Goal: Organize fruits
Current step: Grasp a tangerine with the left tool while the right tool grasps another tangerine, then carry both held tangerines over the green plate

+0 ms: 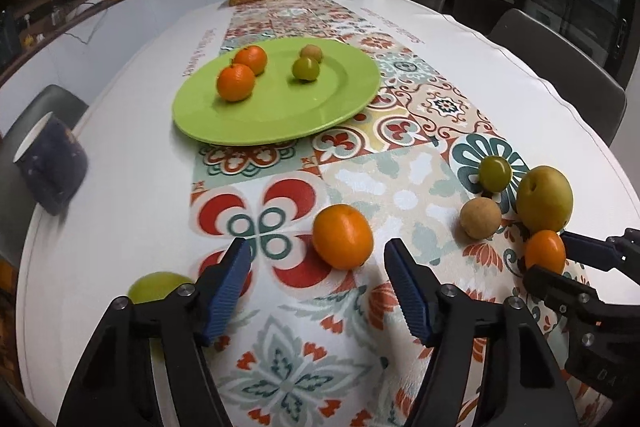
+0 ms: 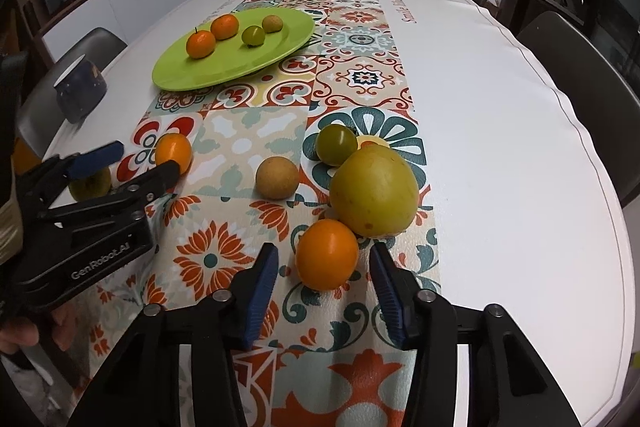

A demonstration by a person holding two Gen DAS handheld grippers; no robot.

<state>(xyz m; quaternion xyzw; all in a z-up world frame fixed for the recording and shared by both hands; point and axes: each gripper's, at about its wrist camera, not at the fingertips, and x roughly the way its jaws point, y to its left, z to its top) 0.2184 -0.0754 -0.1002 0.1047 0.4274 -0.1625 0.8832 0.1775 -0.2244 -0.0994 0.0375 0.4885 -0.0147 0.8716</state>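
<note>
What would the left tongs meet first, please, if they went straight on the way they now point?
Most likely the orange lying on the patterned cloth: it sits between and just beyond the open left tongs, untouched by either pad. Depth is hard to judge.

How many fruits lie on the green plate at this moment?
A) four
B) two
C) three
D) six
A: the green plate holds two oranges, a green fruit and a small brown fruit, and the right wrist view shows the same four.
</note>
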